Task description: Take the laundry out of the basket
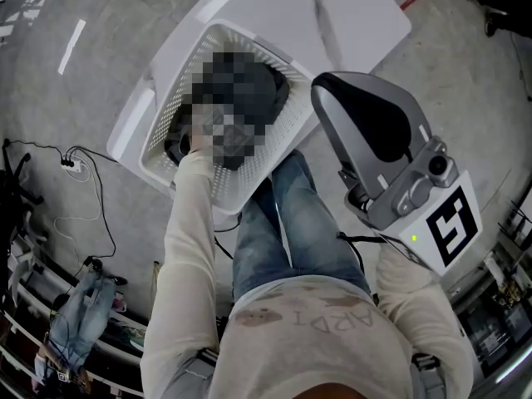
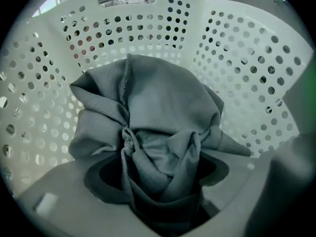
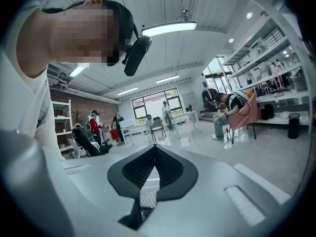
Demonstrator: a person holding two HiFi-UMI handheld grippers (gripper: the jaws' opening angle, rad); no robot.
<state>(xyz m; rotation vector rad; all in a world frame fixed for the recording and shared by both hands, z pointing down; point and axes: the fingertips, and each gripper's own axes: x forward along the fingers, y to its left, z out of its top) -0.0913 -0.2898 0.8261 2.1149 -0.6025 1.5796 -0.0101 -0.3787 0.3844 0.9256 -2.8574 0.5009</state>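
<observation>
Grey garment (image 2: 148,102) is clamped in left gripper (image 2: 158,181) jaws inside white basket (image 2: 237,58). Right gripper (image 3: 154,154) jaws are pressed together, empty.

The laundry (image 2: 158,102) was plain dark grey. The basket (image 2: 237,58) was white, dotted all over with round holes. My right gripper (image 3: 155,149) was pale grey with black ribbed pads (image 3: 170,169), its cube (image 1: 449,221) white with a black square marker. My jeans (image 1: 291,223) were blue, my sleeve (image 1: 187,248) cream.

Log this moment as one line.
left gripper shut on dark grey cloth garment | garment inside white perforated plastic basket | right gripper shut, empty, outside basket
</observation>
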